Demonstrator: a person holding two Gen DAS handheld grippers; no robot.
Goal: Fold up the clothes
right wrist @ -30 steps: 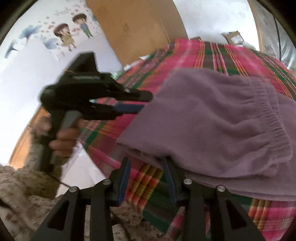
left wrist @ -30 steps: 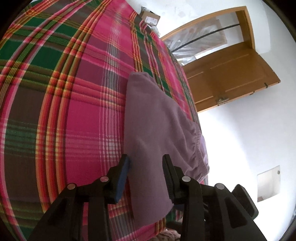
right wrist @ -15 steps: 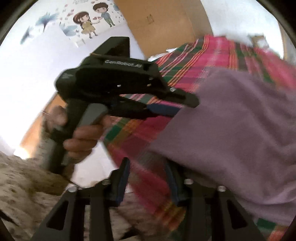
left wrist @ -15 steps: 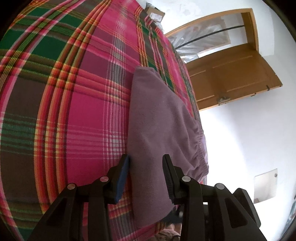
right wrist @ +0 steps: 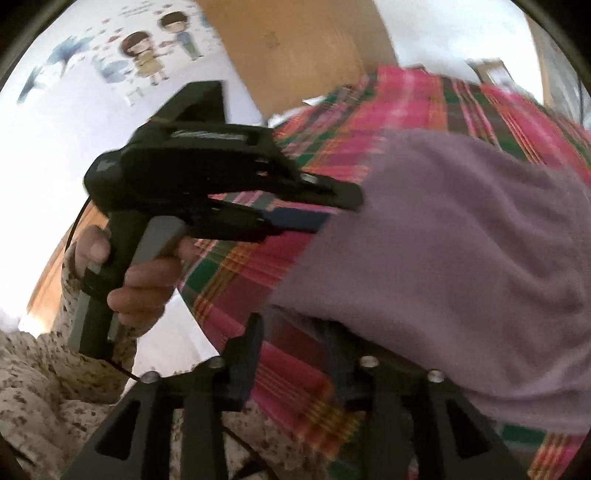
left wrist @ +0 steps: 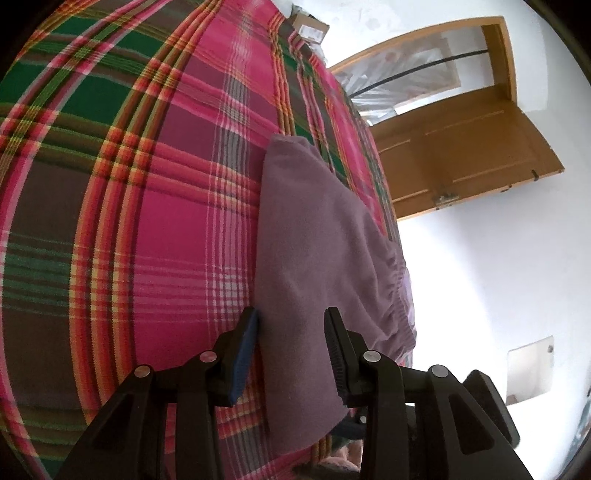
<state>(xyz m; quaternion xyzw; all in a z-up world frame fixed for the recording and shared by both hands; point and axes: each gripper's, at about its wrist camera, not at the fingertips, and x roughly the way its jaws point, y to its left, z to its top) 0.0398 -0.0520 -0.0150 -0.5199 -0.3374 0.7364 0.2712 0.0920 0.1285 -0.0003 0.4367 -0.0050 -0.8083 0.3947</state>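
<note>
Two grippers, both at the near edge of the purple garment [left wrist: 325,258]. Left gripper [left wrist: 291,314]: jaws spread wide, nothing clamped. The garment's near corner runs between its two fingers; the blue pad of the left finger [left wrist: 245,347] sits just at the cloth's left edge, the ribbed right finger [left wrist: 336,350] is over the cloth. Whether the pads touch the fabric, cannot tell. In the right wrist view the same left gripper [right wrist: 332,206] comes in from the left, held by a hand [right wrist: 140,273] in a speckled sleeve [right wrist: 33,369], fingertips right at the garment's left border, blue pad just beside the fabric.

Right gripper [right wrist: 295,332]: jaws also apart, not clenched. Left finger [right wrist: 247,350] is over the plaid, clear of the cloth; the right finger is mostly hidden under the garment's overhanging near fold, so contact cannot be told. View is motion-blurred.

Garment: folded purple piece, soft fleece-like cloth, lying flat on the plaid bedspread [left wrist: 129,221] (pink, green, brown, orange stripes), near the bed's right and near edges. Gathered elastic waistband [left wrist: 397,291] on its right side, long straight fold edge on its left, far end rounded.

Beyond: an open wooden door [left wrist: 461,155], white wall, cardboard box [left wrist: 310,27] past the bed's far end, cartoon wall sticker [right wrist: 159,51] in the right wrist view.
</note>
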